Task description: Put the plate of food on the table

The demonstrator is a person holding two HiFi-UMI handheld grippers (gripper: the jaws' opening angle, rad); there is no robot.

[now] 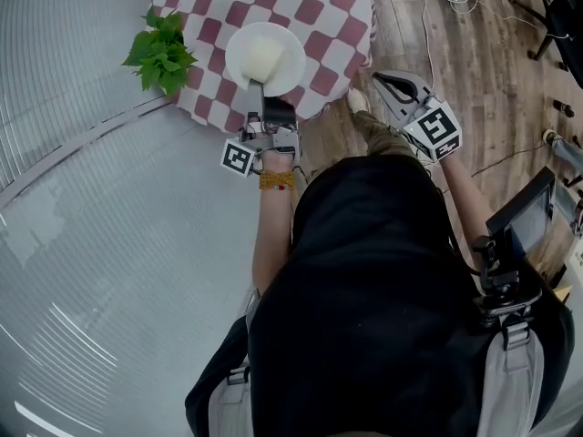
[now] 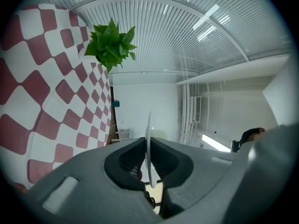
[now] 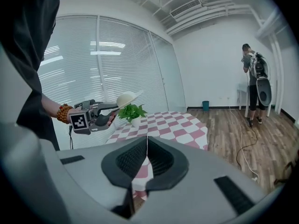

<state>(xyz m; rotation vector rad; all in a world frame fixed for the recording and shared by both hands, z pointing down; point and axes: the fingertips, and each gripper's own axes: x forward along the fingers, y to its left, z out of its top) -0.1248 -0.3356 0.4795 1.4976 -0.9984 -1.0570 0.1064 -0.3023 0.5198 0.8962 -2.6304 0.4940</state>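
The plate (image 1: 239, 48), white and carrying a pale rounded mound of food (image 1: 264, 56), hangs in the air over the near edge of the worktop (image 1: 323, 7), clear of its red-and-white checked cloth. My left tongs (image 1: 262, 91) are clamped on the plate's near rim. The left gripper view shows that rim edge-on (image 2: 150, 122), pinched between the two dark pads. In the right gripper view, the plate (image 3: 127, 98) sits above the level of the plant's leaves and tilts a little.

A beaded bracelet (image 1: 276, 180) circles the wrist behind the left tongs. A leafy green plant (image 1: 161, 53) stands in a small white pot at the worktop's left corner, beside the window blinds (image 1: 64, 53).

My right tongs (image 1: 386, 81) are held off the worktop's right side, over the wooden floor (image 1: 483, 62), well apart from the plate. Their jaws are pressed together with nothing between them, as the right gripper view (image 3: 147, 146) shows. A white cable (image 1: 426, 25) trails across the floorboards. Far across the room, a second person (image 3: 252, 73) stands near the white wall.
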